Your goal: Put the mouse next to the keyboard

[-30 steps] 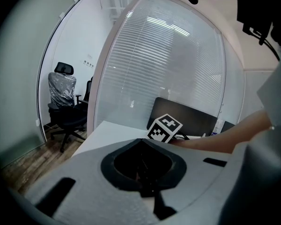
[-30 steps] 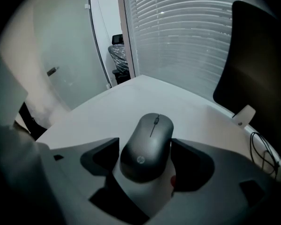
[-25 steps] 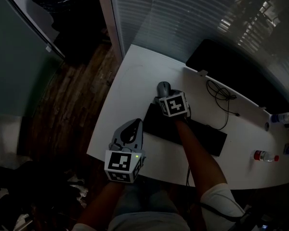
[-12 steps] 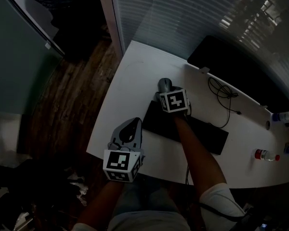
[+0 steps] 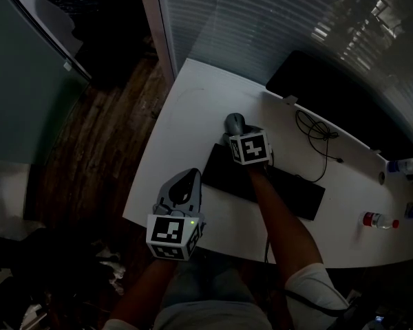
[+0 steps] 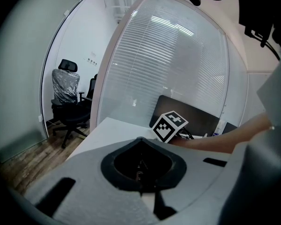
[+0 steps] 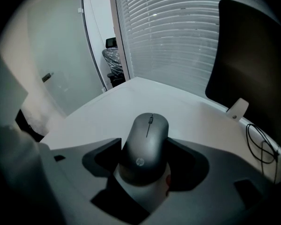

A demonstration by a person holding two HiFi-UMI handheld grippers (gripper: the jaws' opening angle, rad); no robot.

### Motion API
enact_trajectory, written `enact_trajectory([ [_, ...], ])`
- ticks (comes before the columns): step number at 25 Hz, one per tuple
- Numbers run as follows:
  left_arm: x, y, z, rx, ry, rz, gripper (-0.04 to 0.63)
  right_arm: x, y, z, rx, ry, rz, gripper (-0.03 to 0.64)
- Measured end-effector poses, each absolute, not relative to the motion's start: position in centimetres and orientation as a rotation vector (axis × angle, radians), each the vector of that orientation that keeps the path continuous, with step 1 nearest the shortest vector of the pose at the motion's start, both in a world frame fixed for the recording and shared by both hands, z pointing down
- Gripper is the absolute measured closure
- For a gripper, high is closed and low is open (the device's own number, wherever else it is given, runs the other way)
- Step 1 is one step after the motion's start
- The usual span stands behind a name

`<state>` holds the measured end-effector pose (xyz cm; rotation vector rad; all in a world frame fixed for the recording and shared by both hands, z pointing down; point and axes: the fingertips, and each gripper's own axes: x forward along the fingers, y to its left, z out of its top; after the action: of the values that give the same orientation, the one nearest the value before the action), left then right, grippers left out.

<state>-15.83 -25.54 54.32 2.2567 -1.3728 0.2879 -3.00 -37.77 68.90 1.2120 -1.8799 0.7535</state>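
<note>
Mouse (image 7: 149, 130), dark grey, lies between the right tongs (image 7: 145, 149), whose two halves stand wide and are closing in on its flanks; no firm press on it shows. It rests on the white table (image 5: 186, 122) just past the far left corner of the black keyboard (image 5: 224, 172), close to it. Its long axis runs away from the person. The wheel end points toward the far table edge and the slatted blinds (image 5: 261, 19), and the logo end sits deep in the tongs.

The left tongs (image 6: 141, 142) are closed together with nothing in them, and they hover over the near left edge of the table, well apart from the mouse.

The person's right forearm (image 5: 279, 218) lies across the keyboard. To the right of the mouse stands a black monitor (image 5: 330, 95), with a thin looped black cable (image 5: 316, 139) between it and the keyboard. A small bottle (image 5: 378, 222) lies near the table's right end.

Ahead and to the left of the mouse the table top is bare out to its curved edge. Beyond that edge are the wooden floor (image 5: 103, 150) and, seen from the left gripper view, an office chair (image 6: 68, 102)
</note>
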Motion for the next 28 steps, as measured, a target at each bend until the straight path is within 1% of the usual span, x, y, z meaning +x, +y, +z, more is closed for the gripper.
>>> enact_trajectory([
  [10, -14.9, -25.5, 54.2, 2.283, -1.367, 0.311, 0.591, -2.2, -37.4, 66.5, 1.253, -1.919, 0.757, 0.311],
  [28, -9.5, -23.2, 52.0, 2.394, -1.258, 0.375, 0.591, 4.1, -30.0, 59.3, 1.386, -1.958, 0.778, 0.311],
])
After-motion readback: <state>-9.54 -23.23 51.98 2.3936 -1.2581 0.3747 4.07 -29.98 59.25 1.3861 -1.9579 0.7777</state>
